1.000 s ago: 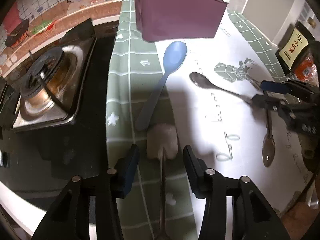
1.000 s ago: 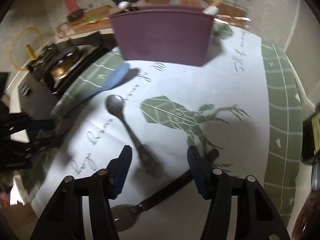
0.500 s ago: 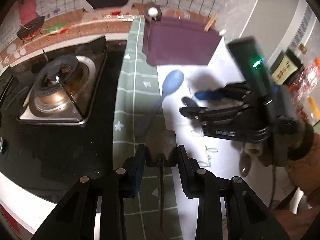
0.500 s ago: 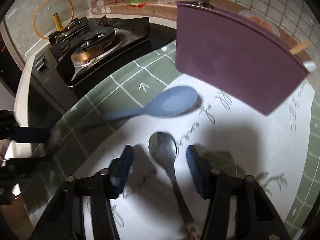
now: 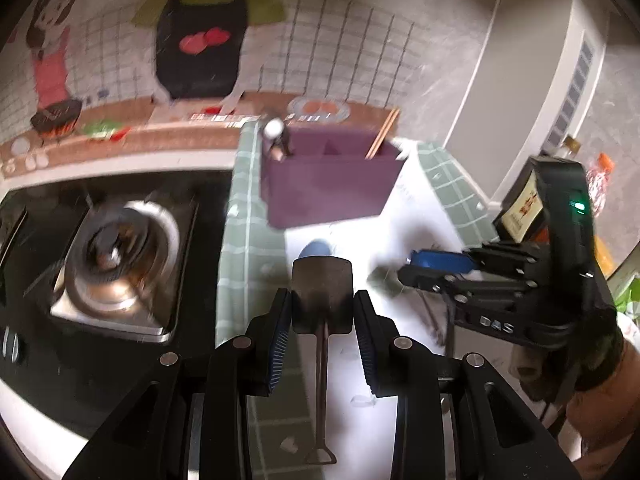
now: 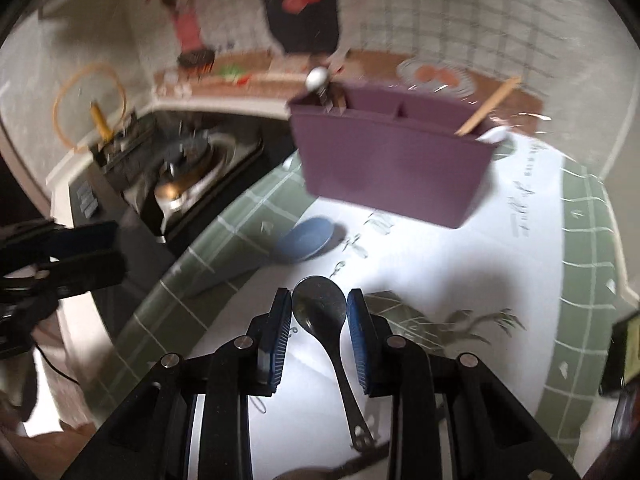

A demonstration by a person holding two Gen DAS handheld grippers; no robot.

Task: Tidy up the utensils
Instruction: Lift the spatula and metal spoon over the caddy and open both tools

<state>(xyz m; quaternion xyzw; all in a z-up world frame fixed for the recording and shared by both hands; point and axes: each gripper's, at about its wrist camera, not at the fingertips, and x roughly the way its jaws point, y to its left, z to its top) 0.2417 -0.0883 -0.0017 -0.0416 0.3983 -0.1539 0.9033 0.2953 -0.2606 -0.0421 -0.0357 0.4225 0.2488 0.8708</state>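
Gripper (image 5: pixel 322 312) on my left pinched the flat steel spatula (image 5: pixel 322 294); right gripper (image 6: pixel 319 312) clamped the steel spoon (image 6: pixel 320 308), both lifted for the far purple organizer (image 6: pixel 390 168).

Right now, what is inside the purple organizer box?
The purple plastic organizer box has divided compartments. A white-knobbed utensil stands in its left end and wooden chopsticks lean at its right end. The compartment floors are hidden by the front wall.
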